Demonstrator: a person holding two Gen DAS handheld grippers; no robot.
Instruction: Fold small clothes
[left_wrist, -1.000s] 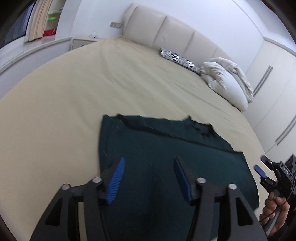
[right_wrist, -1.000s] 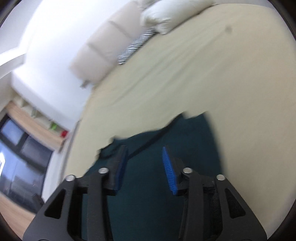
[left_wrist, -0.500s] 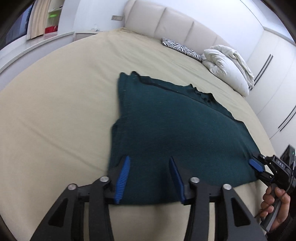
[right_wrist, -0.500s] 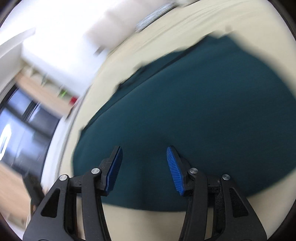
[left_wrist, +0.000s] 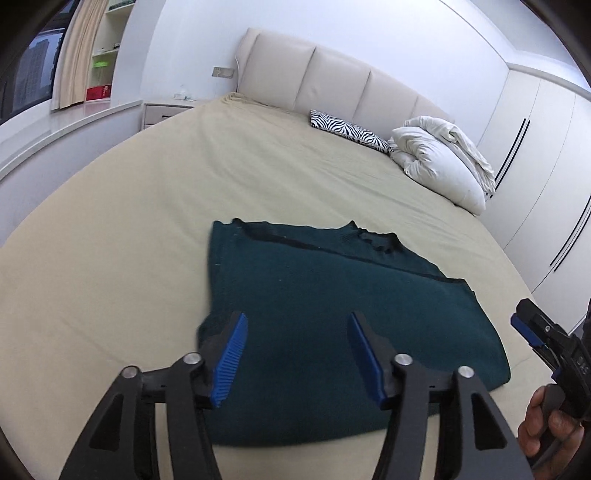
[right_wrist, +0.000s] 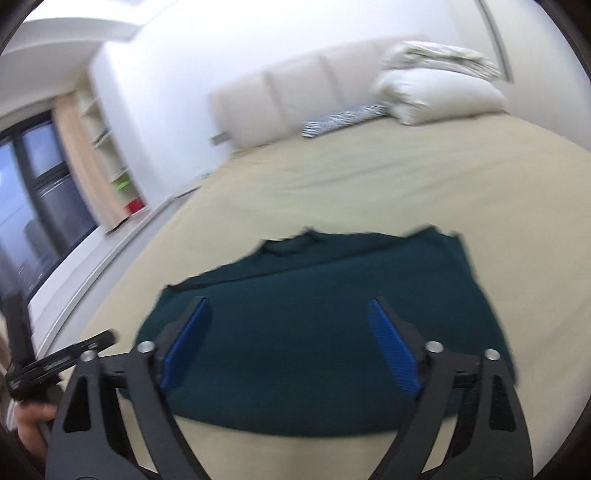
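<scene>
A dark green knitted garment (left_wrist: 343, 314) is spread flat on the beige bed (left_wrist: 147, 206), directly ahead of and beneath both sets of fingers, its near hem lying just under the blue pads. The left gripper (left_wrist: 295, 354) is held with its fingers wide apart and nothing between them; the right gripper (right_wrist: 291, 347) is likewise spread wide and empty above the near half of the cloth.

Several risks can be judged from here. If only the top layer of the knit is pinched, the layers could be separated and a crooked fold produced. If the two corners are not lifted evenly, the garment could be dragged across the sheet and bunched, and the sheet itself could be caught together with the hem. The right wrist view is blurred, so the alignment of those fingers with the hem cannot be confirmed.

No brand or label can be read on the garment. Small pale lettering is seen on the right gripper body at the edge of the left wrist view, but it is too small to be read.
</scene>
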